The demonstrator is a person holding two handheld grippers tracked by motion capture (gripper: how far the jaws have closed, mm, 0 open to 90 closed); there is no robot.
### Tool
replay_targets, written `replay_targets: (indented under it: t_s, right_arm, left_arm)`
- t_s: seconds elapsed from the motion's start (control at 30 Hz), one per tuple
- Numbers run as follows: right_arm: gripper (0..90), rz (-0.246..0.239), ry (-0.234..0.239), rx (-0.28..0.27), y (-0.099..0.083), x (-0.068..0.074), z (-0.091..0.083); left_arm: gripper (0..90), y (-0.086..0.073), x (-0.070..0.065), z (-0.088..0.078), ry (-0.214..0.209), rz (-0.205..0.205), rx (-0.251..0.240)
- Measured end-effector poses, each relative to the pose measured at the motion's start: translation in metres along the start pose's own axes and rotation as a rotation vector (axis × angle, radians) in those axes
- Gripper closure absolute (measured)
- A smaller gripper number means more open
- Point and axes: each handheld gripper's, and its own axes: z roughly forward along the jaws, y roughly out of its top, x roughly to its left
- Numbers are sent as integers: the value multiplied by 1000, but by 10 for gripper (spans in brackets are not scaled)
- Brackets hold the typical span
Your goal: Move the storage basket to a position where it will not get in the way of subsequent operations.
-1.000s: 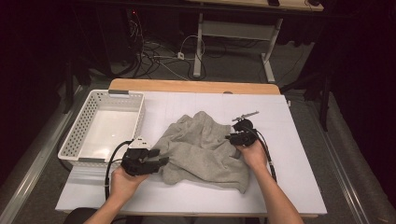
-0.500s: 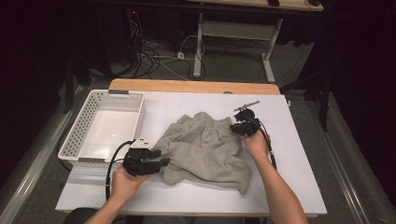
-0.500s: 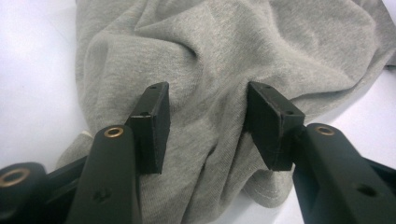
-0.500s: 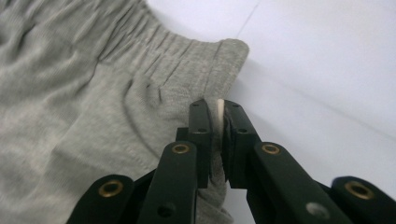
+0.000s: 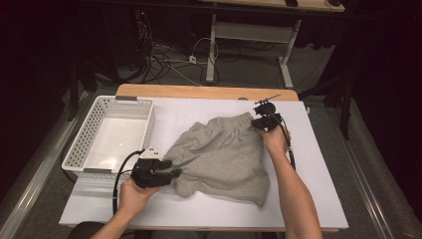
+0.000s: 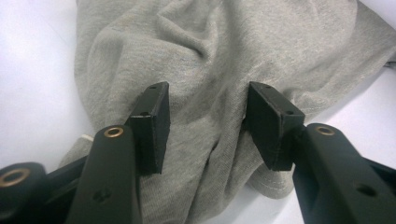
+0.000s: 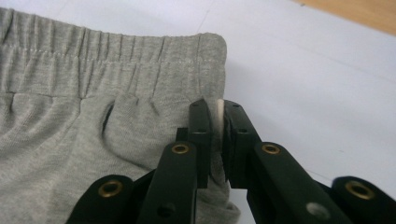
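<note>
On the white-covered bench (image 5: pixel 308 164), a pair of grey shorts (image 5: pixel 224 154) lay rumpled near the middle, waistband toward the far edge and leg ends toward the person. A white basket (image 5: pixel 82 144) stood at the left, apart from the cloth and with nothing seen in it.

The right gripper (image 5: pixel 265 121) sat at the far right corner of the shorts, just below the elastic waistband (image 7: pixel 116 49). Its jaws had just been closing and stood narrow, with a thin fold of the side seam pinched between the fingers (image 7: pixel 201 126). The grip at that corner appeared chosen to give a firm edge by which the waist could be drawn flat or lifted.

The left gripper (image 5: pixel 169 172) rested at the near left edge of the shorts. Its fingers (image 6: pixel 152 123) stood about half apart, astride a raised ridge of cloth. The pads were near the fabric, but a firm press could not be confirmed. That placement appeared meant to anchor or gather the leg end while the other hand worked the waist.

Judgement: the garment was being spread or straightened, probably ahead of folding.
</note>
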Motion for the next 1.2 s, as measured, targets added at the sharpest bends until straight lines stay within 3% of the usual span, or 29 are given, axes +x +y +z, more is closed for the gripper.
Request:
replay_targets:
  t_s: [0.13, 0.2, 0.43, 0.6, 0.77, 0.93, 1.0, 1.1, 1.2]
  right_arm:
    - [791, 5, 42, 32, -4, 4, 9]
    - [751, 9, 51, 19, -7, 5, 6]
    - [694, -9, 84, -57, -24, 7, -26]
    - [642, -25, 71, -46, -46, 8, -42]
    - [585, 8, 78, 1, -65, 1, -35]
    - [558, 50, 100, 61, -70, 1, -18]
    - [595, 50, 105, 81, -70, 3, -12]
    - [819, 12, 114, 73, -67, 6, -11]
    - [852, -39, 67, 58, -62, 8, -13]
  left_arm:
    - [486, 0, 0, 0, -2, 0, 0]
    - [486, 0, 0, 0, -2, -1, -2]
    - [486, 0, 0, 0, 1, 1, -2]
    - [486, 0, -1, 0, 6, -1, -3]
    - [485, 0, -1, 1, 14, -3, 1]
    - [485, 0, -1, 1, 14, -2, 2]
    - [485, -1, -1, 1, 7, -3, 2]
    - [485, -1, -1, 2, 6, 1, 4]
    - [485, -1, -2, 3, 5, 9, 10]
